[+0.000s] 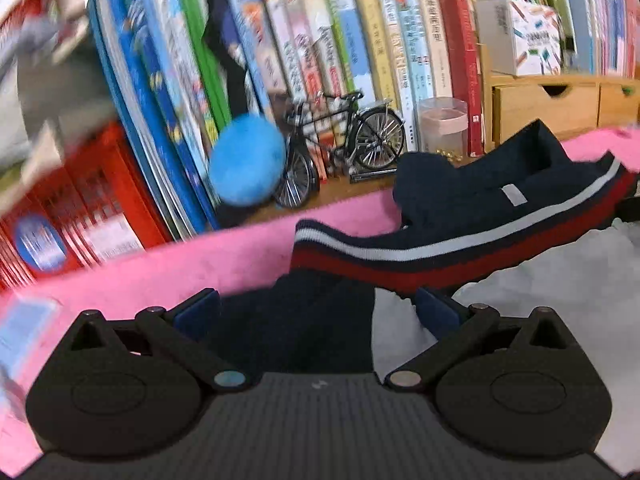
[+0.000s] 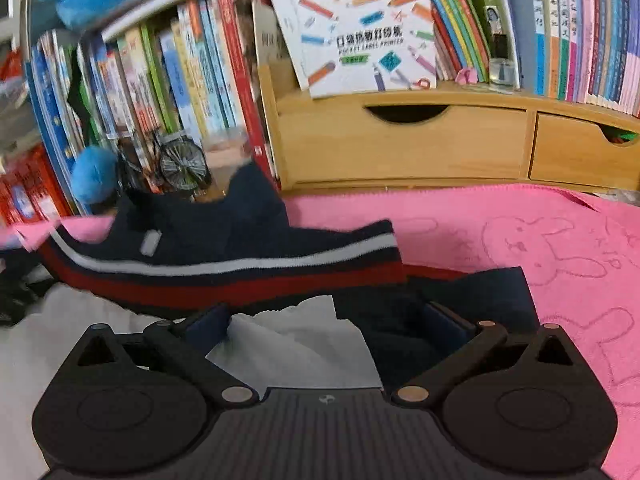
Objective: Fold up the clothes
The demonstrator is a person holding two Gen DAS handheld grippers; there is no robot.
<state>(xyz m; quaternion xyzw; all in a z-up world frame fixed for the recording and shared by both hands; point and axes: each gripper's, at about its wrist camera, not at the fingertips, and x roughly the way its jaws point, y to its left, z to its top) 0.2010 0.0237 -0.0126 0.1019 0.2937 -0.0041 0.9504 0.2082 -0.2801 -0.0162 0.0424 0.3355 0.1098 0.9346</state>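
Note:
A navy knit garment point(image 1: 480, 200) with a red and white striped hem lies bunched on a pink towel point(image 1: 160, 272); it also shows in the right wrist view point(image 2: 224, 232). A white cloth point(image 1: 560, 300) lies under it, and shows in the right wrist view point(image 2: 288, 340). My left gripper point(image 1: 316, 312) is open, its blue pads wide apart over navy fabric and white cloth. My right gripper point(image 2: 328, 320) is open, its pads astride the white cloth and a navy fold point(image 2: 460, 296).
A shelf of books point(image 1: 320, 48) stands behind the towel. A blue plush ball point(image 1: 248, 160), a model bicycle point(image 1: 340, 148) and a clear jar point(image 1: 442, 124) stand before the books. A wooden drawer unit point(image 2: 440, 144) carries a white box point(image 2: 360, 40).

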